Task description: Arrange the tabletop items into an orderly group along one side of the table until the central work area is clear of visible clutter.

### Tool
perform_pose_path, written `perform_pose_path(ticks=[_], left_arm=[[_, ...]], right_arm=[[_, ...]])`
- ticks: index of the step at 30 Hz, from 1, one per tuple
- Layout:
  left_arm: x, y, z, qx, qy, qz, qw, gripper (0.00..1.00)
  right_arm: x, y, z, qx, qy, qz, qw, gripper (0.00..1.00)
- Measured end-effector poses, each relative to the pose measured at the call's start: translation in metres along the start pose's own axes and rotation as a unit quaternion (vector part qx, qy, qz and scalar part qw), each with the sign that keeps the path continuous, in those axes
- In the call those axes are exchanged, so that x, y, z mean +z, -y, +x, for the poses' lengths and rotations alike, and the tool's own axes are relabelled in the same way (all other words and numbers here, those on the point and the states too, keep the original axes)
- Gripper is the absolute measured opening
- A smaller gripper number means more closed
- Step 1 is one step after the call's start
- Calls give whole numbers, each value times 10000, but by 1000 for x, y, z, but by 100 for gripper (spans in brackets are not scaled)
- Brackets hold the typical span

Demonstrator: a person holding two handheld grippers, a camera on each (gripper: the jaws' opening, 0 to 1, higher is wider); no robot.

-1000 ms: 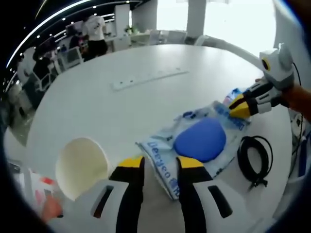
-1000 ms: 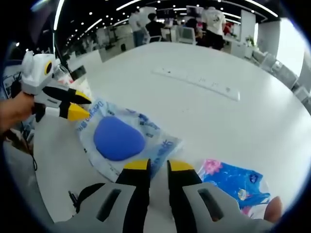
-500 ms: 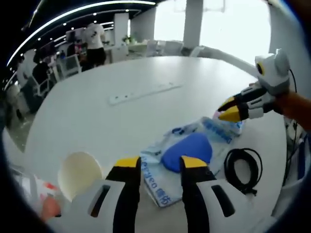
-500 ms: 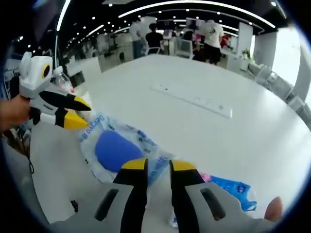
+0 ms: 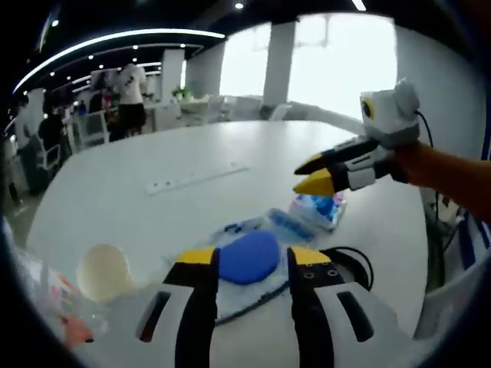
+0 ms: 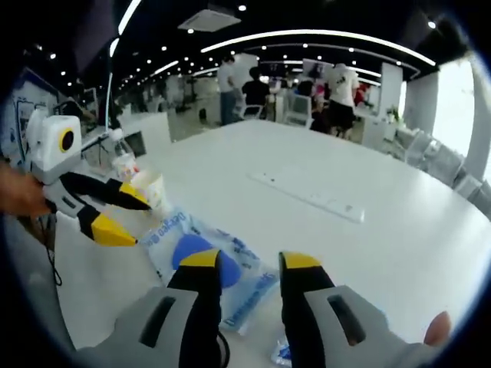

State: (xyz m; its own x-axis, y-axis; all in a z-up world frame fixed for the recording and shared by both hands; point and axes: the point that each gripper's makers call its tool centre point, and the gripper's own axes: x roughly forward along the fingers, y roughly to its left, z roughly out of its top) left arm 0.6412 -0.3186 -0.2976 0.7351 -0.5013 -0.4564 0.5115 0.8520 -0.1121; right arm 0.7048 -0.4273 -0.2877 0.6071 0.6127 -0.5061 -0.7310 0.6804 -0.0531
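1. Right, the left gripper [image 5: 249, 264] hovers above the blue-pad packet [image 5: 247, 259], jaws parted, nothing held.
2. Right gripper [image 6: 253, 264] hangs over that packet too, jaws spread and empty.
3. Beside the packet: a black cable coil [image 5: 354, 264], a small blue pack [image 5: 317, 208], and a paper cup [image 5: 101, 271].
4. Beyond the packet, a white power strip [image 6: 309, 195] lies on the white table [image 5: 115, 199].

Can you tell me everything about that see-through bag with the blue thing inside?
The bag is a clear, crinkly plastic packet with blue letters printed along its edges. Inside sits a smooth, rounded blue pad. It lies flat on the white table, near the edge, just past the tips of both tools. Neither tool touches it. In the left gripper view a coiled black cable lies right beside it, and a smaller blue printed packet lies just past it.
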Motion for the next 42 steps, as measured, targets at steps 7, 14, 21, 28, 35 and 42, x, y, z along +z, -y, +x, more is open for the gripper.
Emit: perform_pose_path(ticks=[7,14,21,28,35,42], left_arm=[[-6,15,-29,-67,165,-2,9998,34],[-12,18,-73,-31,400,-116,9991,35],[-3,11,-109,200,777,-313,9963,35],[11,15,-142,342,1053,-150,9937,36],[14,22,-165,418,1197,-3,9919,36],[8,35,-172,345,1199,-19,9922,36]], right_arm=[[11,-9,-20,-92,323,-114,9994,36],[23,-20,-40,-164,586,-186,9980,39],[36,-33,-67,-276,919,-189,9952,42],[45,-37,-103,-503,1215,-218,9911,44],[31,-35,-146,-855,1331,-119,9873,45],[5,-29,-181,-1218,1318,60,9837,44]])
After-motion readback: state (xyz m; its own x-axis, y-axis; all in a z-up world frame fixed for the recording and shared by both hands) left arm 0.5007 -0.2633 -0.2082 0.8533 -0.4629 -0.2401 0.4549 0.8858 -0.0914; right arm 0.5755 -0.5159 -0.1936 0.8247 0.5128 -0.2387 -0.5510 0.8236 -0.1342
